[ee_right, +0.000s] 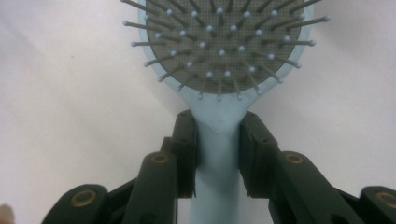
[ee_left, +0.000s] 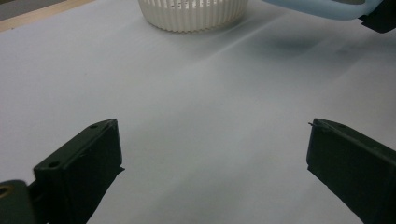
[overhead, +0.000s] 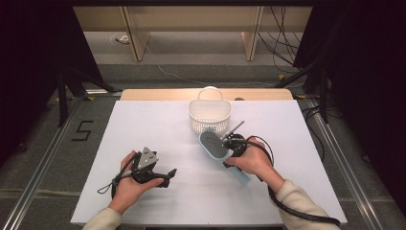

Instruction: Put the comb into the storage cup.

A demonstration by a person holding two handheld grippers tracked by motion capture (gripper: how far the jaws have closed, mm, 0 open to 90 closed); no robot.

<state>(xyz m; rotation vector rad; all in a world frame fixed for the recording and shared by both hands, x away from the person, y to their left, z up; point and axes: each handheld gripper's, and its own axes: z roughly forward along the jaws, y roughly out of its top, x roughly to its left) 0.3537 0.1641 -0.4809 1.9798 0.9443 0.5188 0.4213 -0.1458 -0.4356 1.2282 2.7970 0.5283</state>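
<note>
A: What does the right gripper (ee_right: 217, 154) hold?

B: It holds a light blue plastic hairbrush with a grey bristle pad (ee_right: 219, 56). The two jaws press on the neck of the handle, one on each side, just below the round head.

A: And where is the brush over the table?

B: In the high view its head (overhead: 213, 144) is near the front of a white slotted plastic basket with a loop handle (overhead: 209, 115), which stands on the white table sheet (overhead: 158, 143) at the far middle. I cannot tell if the two touch.

A: And the left gripper (ee_left: 212, 154)?

B: Its jaws stand wide apart with nothing between them, only the bare sheet. The left hand (overhead: 131, 184) has it low at the near left, well apart from the brush.
</note>
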